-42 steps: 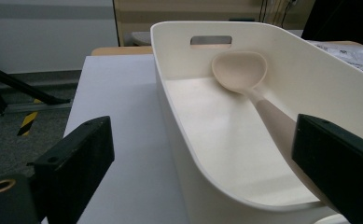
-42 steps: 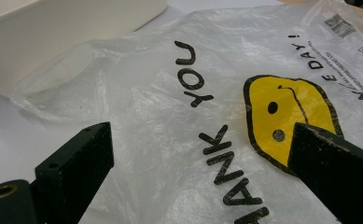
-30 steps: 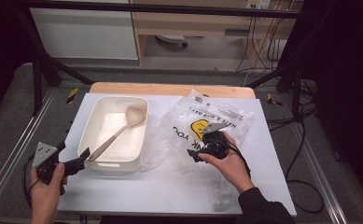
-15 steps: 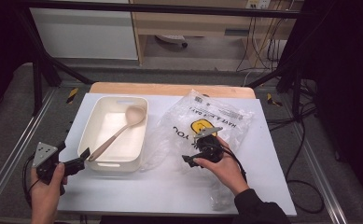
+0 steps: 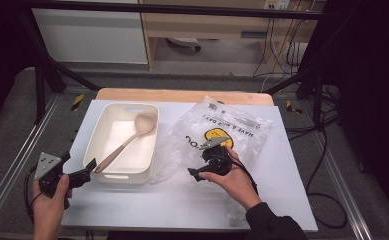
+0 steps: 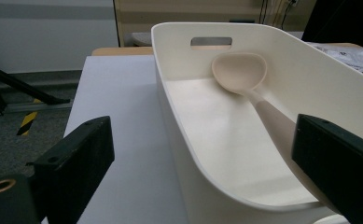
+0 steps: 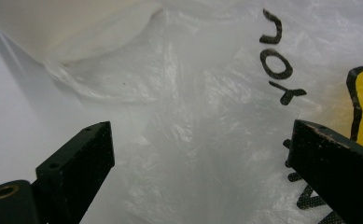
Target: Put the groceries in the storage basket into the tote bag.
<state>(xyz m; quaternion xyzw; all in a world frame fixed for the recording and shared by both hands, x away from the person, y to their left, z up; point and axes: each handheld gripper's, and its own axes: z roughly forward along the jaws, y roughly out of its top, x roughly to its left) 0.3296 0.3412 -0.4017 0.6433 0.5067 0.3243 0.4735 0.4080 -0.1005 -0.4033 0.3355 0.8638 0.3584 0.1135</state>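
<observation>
Plastic bag [image 5: 232, 131]: flat on tabletop [image 5: 182, 200], beside tray [image 5: 113, 176].
Right gripper [image 5: 196, 174]: low over bag, jaws wide apart, empty.
Left gripper [image 5: 86, 173]: at tray's near end, jaws released.

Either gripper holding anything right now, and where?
Nothing held. Left gripper is open at the spoon handle; right gripper is open over the plastic bag.

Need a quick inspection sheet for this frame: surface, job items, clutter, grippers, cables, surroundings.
Surface: white table, wooden strip along the far edge.
Job's things: clear printed plastic bag lying flat beside the cream tub; spoon inside the tub.
Clutter: nothing seen.
Grippers: left gripper open, at the tub's near corner; right gripper open, over the bag's near edge.
Cables: one trails from each gripper; more on the floor at right.
Surroundings: dark frame rails, grey floor.
</observation>
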